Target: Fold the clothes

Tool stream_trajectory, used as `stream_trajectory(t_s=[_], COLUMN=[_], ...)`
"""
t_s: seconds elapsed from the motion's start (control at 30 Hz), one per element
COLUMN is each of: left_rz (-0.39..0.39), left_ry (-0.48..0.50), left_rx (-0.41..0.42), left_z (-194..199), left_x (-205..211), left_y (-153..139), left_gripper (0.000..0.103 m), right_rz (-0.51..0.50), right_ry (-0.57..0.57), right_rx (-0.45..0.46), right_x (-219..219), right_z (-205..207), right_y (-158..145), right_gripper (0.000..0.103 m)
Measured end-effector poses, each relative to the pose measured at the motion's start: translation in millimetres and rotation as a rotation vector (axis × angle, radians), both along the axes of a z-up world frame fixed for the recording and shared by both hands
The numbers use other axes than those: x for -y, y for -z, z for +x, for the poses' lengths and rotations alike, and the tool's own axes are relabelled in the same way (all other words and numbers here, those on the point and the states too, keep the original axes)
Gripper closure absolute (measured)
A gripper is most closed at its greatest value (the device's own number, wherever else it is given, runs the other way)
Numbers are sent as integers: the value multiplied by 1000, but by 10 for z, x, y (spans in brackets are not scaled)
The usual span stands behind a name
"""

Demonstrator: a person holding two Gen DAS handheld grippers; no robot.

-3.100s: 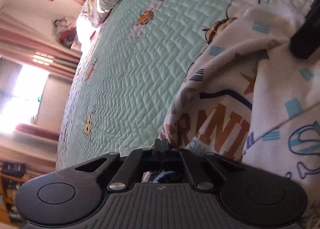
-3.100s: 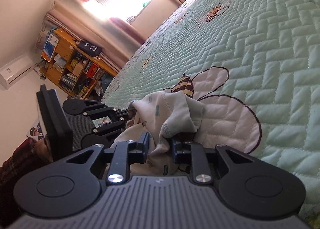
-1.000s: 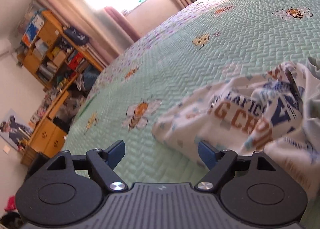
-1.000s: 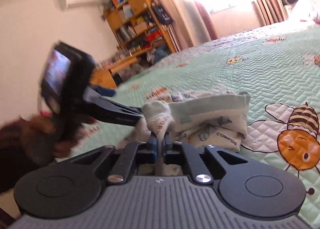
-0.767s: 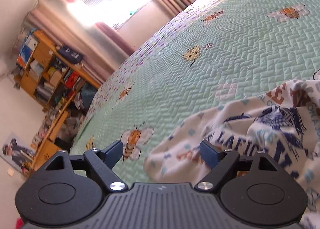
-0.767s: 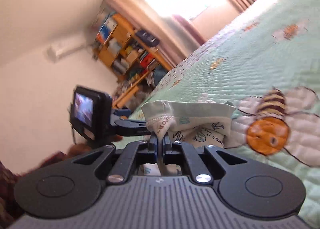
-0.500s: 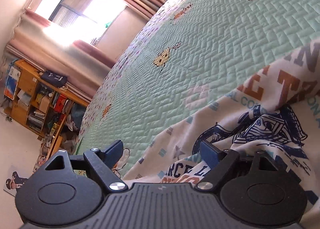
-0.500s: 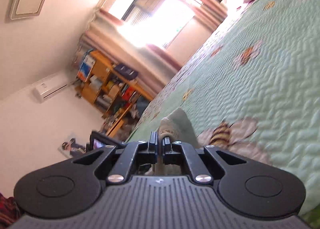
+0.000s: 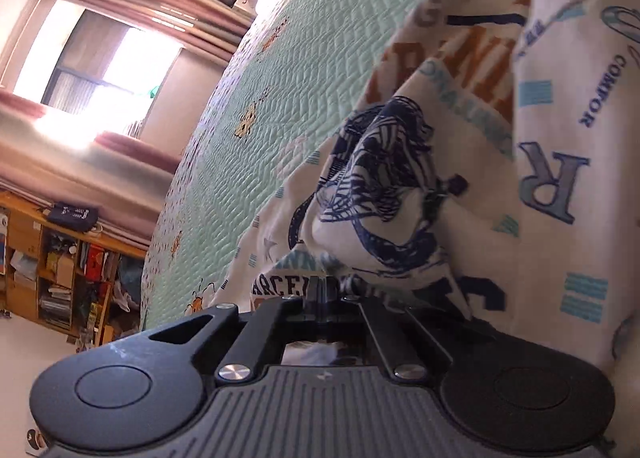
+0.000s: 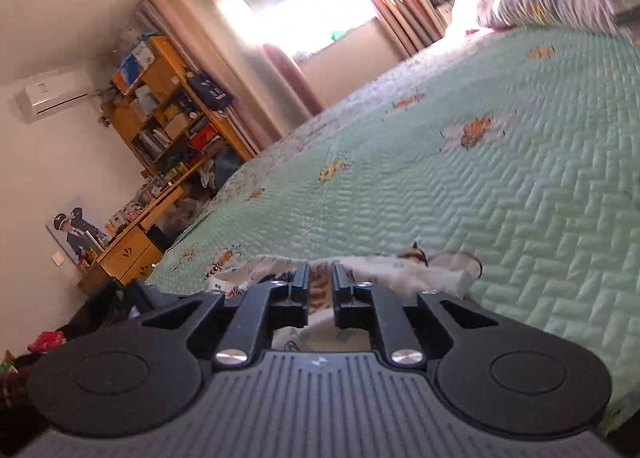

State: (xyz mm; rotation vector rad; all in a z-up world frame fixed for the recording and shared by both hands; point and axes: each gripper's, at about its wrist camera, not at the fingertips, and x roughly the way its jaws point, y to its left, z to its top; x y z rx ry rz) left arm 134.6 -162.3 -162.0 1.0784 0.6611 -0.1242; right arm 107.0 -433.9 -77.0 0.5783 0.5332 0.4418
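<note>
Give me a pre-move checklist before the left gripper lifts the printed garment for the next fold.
1. Left gripper shut on the printed garment: ok, fingers together with cloth at the tips.
2. Right gripper clear of cloth: ok, jaws opening, garment lying beyond them, nothing pinched.
3. Single layer caught on the left: cannot tell, the folds bunch up at the tips.
4. Quilt not caught with the cloth: cannot tell.
5. Bare quilt beyond the garment for laying it out: ok.

Home bedroom: quilted bed (image 10: pixel 500 186), bookshelf (image 10: pixel 168 114)
</note>
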Motion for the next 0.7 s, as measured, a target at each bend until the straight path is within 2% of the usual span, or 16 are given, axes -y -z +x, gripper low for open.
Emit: stream_trajectory(t_s=[0.07,0.17,0.23,0.27,0.3,0.33,0.37,0.4,0.43,0.47,0.53,0.7], left_rz=[-57,-109,-172,-233,-302,-364,-409,-434,-442,-434,-399,-260], left_ry=[6,11,-15,-41,-72,-105,-139,-169,-189,-201,-228,-417], left_rx=[-14,-25,-32,-45,-49,-32,6,52,94,124,131,24], left_z=[-159,-356,-401,-383,-333,-268,-191,-97,6,135,496,1717], left_x=[-46,-137,-224,-291,-375,-465,-552,-625,-674,-700,-698,-829], left_y=[-95,-188,-297,-405,-540,-680,-810,-923,-1008,-1066,-1084,-651], left_gripper=[103,102,92,87,71,51,38,9,2,0,1,1], right_rz=[16,16,31,39,43,47,52,64,90,116,163,250], right_ry=[-36,-74,-88,-86,-72,-57,-42,-26,-23,-21,-16,-5], right_rx=[-64,-127,-174,-198,-214,-230,-246,-260,-269,-278,-289,-293], right_x=[-57,-230,-305,-318,-310,-303,-295,-274,-251,-229,-195,-166], right_z=[-20,-82,-115,-116,-111,-106,-100,-102,-85,-67,-35,79], right_y=[141,314,408,450,476,502,528,555,587,620,680,757], right_gripper=[70,68,65,58,49,45,42,40,39,38,37,34])
